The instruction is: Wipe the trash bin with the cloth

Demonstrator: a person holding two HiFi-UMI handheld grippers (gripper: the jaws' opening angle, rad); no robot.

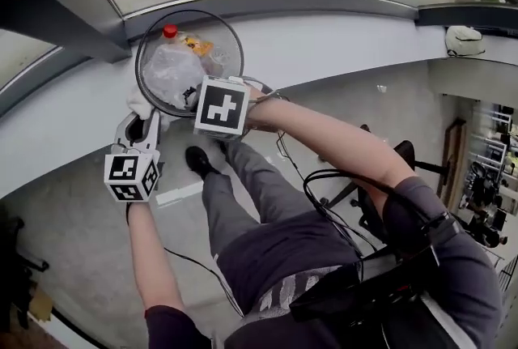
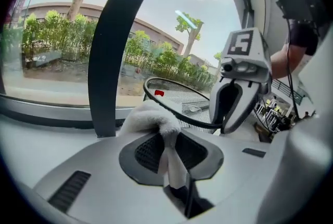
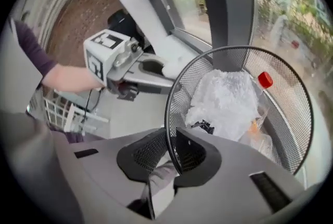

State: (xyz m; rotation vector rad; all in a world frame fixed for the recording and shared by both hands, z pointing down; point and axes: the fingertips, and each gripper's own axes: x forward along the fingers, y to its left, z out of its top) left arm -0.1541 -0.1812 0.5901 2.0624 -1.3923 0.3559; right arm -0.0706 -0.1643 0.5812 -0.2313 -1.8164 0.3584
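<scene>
A black wire-mesh trash bin (image 1: 229,44) stands on the floor against a grey ledge, holding a crumpled plastic bag (image 3: 223,101) and a red-capped bottle (image 3: 265,80). My left gripper (image 1: 142,119) is shut on a white cloth (image 2: 151,116), and the cloth (image 1: 138,103) rests at the outside of the bin's left rim (image 2: 174,113). On the near side, my right gripper (image 1: 203,96) is shut on the bin's rim (image 3: 169,129), with the mesh wall between its pads (image 3: 190,153). In the right gripper view, the left gripper (image 3: 156,73) and its cloth (image 3: 174,68) sit just left of the bin.
A curved grey window ledge (image 1: 340,44) and glass run behind the bin. The person's legs and a black shoe (image 1: 197,161) are just below it. A black cable (image 1: 324,185) trails on the floor, and a chair base (image 1: 405,155) stands to the right. A white strip (image 1: 180,193) lies on the floor.
</scene>
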